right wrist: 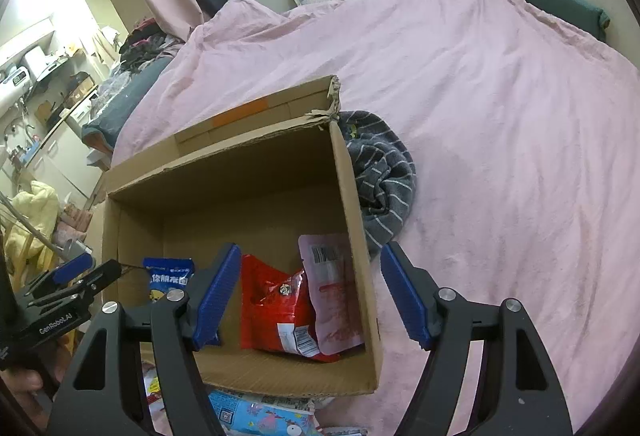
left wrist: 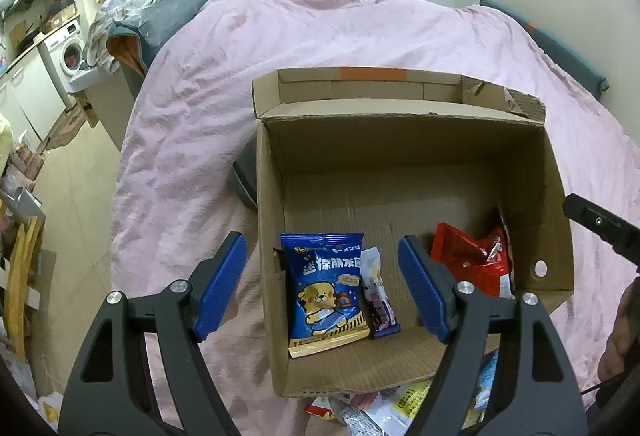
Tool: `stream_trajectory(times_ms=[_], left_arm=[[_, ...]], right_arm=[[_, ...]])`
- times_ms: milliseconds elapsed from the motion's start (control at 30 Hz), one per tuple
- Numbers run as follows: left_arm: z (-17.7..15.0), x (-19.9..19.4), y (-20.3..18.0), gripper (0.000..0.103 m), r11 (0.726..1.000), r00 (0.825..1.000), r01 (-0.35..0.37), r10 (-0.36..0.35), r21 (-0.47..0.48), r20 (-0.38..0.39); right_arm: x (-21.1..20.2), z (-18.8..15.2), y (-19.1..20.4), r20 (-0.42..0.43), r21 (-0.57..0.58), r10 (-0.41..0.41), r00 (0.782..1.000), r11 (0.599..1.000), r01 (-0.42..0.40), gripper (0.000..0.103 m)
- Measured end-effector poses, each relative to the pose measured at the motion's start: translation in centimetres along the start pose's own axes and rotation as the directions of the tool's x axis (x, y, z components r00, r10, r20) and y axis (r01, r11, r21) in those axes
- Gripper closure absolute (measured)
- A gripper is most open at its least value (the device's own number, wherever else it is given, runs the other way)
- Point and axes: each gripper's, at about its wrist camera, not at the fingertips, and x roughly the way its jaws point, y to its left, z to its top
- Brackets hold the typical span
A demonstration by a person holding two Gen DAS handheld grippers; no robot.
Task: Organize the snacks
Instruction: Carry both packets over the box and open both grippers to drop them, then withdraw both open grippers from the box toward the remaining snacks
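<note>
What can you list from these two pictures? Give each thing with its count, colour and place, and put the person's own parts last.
cardboard box: one, brown, open, on the bed
blue snack bag: one, box's left side
small packet: one, white and purple, beside the blue bag
red snack bag: one, box's right side
pink pouch: one, against the right wall
loose snacks: several, mixed, before the box
pink duvet: one, covers the bed
striped cloth: one, grey, right of the box
left tool: open, empty
right tool: open, empty

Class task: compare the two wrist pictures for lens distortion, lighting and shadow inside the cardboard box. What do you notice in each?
Left wrist view: fisheye bends the room edges, dark corners; the cardboard box has a shaded far wall. Right wrist view: same bending, bright glare at upper left; red snack bag sharp, box interior dim.
</note>
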Motion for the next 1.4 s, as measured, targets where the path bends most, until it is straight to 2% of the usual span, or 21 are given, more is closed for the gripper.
stream_trajectory(times_ms=[167,367,500,700,800,900,1033,1400], left_arm=[[-0.4,-0.9,0.3,0.028,0.999,0.999,0.032,-0.032,-0.004,0.012],[-0.7,-2.8,1.0,0.028,0.999,0.999,0.026,-0.024,-0.046,0.047],[-1.1,-4.5,1.8,0.028,0.996,0.997,0.048,-0.044,-0.072,0.065],[-2.7,-7.4,3.3,0.027,0.984,0.989,0.12,-0.107,-0.132,0.102],[-3.8,-9.0,3.6,0.016,0.987,0.989,0.085,-0.067,-0.137,0.13],[-4.7,-10.2,3.8,0.009,0.989,0.987,0.07,-0.05,-0.132,0.151],[-5.8,-10.9,4.2,0.008,0.987,0.989,0.098,-0.082,-0.131,0.127],[-9.4,-9.8,4.3,0.008,0.988,0.999,0.03,-0.031,-0.151,-0.006]], right_arm=[[-0.4,0.1,0.2,0.008,0.008,0.013,1.0,1.0,-0.013,0.028],[-2.1,0.0,0.9,0.044,0.012,0.045,0.998,0.999,-0.046,0.027],[-2.8,-0.8,1.0,0.027,0.03,0.069,0.997,0.997,-0.07,0.014],[-4.7,-2.3,2.1,0.016,0.013,0.129,0.991,0.992,-0.129,0.008],[-5.0,-3.2,2.5,-0.01,0.002,0.172,0.985,0.985,-0.172,0.007],[-5.5,-4.4,2.8,-0.023,0.003,0.169,0.985,0.986,-0.169,0.007],[-6.4,-5.6,2.9,-0.031,0.0,0.173,0.984,0.985,-0.173,0.007],[-7.9,-9.4,1.0,-0.088,0.067,0.137,0.987,0.989,-0.132,0.007]])
